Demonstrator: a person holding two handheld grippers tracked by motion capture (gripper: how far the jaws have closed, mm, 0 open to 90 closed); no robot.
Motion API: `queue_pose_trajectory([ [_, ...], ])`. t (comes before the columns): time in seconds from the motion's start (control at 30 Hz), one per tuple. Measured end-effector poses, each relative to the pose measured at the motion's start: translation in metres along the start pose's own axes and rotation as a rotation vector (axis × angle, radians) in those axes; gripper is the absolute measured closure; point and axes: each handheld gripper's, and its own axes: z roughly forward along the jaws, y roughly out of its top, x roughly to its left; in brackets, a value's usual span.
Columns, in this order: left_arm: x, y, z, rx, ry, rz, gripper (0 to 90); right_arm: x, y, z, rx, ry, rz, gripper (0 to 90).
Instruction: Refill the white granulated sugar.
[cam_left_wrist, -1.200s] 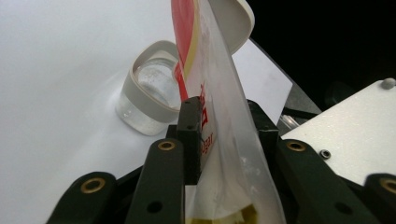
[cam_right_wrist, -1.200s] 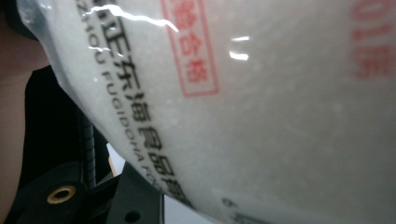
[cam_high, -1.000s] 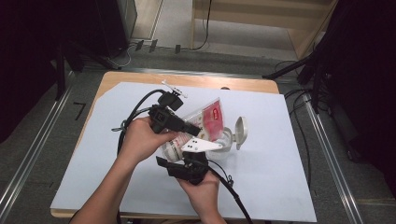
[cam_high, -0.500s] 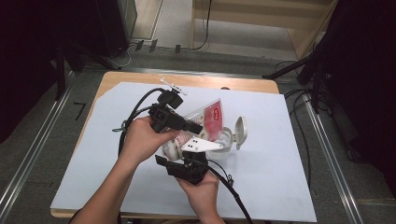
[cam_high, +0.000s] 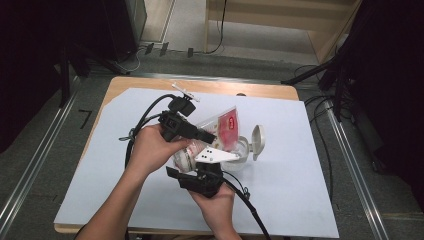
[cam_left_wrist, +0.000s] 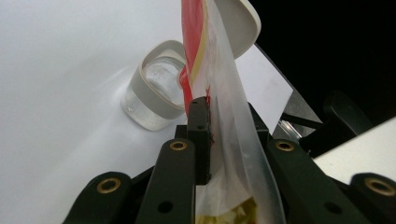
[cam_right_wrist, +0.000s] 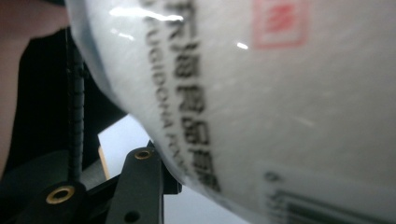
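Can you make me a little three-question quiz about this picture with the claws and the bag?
1. True or false: the left claw is pinching the clear plastic bag with the red label.
2. What stands on the white table sheet just past the bag? A) a small clear container with its white flip lid open B) a blue mug C) a spoon
3. What shows on the white package seen up close in the right gripper view?

Key: 1 true. 2 A, the small clear container. 3 Black printed letters and a red stamp-like square.
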Motion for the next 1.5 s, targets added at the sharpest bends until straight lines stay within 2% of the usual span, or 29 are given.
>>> queue_pose_trajectory([
  [0.07, 0.000, 0.000, -0.001, -0.004, 0.002, -0.010, 79.8, 0.000, 0.001, 0.000, 0.007, -0.007, -0.020, 60.3],
  [0.13, 0.000, 0.001, -0.002, 0.003, -0.001, -0.013, 79.6, 0.000, 0.003, -0.001, 0.018, 0.001, -0.017, 61.0],
  [0.4, -0.004, 0.017, -0.003, 0.051, 0.006, 0.000, 79.1, 0.001, 0.010, -0.002, -0.005, 0.031, 0.004, 61.0],
  [0.53, -0.003, 0.021, 0.000, 0.037, -0.009, -0.001, 78.6, 0.000, 0.013, -0.004, -0.015, 0.032, 0.021, 61.3],
  [0.8, -0.002, 0.022, 0.003, 0.025, -0.007, 0.006, 79.0, -0.001, 0.013, -0.002, -0.011, 0.022, 0.030, 61.7],
  [0.93, -0.001, 0.021, 0.003, 0.024, -0.007, 0.008, 79.1, 0.000, 0.013, -0.002, -0.002, 0.015, 0.020, 61.6],
  [1.13, -0.002, 0.022, 0.001, -0.003, -0.008, 0.005, 78.9, 0.000, 0.015, -0.001, -0.006, 0.006, 0.005, 62.0],
  [1.23, -0.002, 0.022, 0.000, -0.006, 0.000, 0.007, 78.8, -0.001, 0.016, -0.001, -0.010, 0.013, 0.000, 62.1],
  [1.4, -0.003, 0.021, 0.001, -0.008, 0.018, 0.011, 78.6, -0.002, 0.015, 0.002, -0.014, 0.036, 0.022, 61.9],
  [1.5, -0.002, 0.021, 0.001, -0.002, 0.019, 0.002, 78.5, -0.002, 0.015, 0.003, -0.011, 0.036, 0.022, 61.1],
])
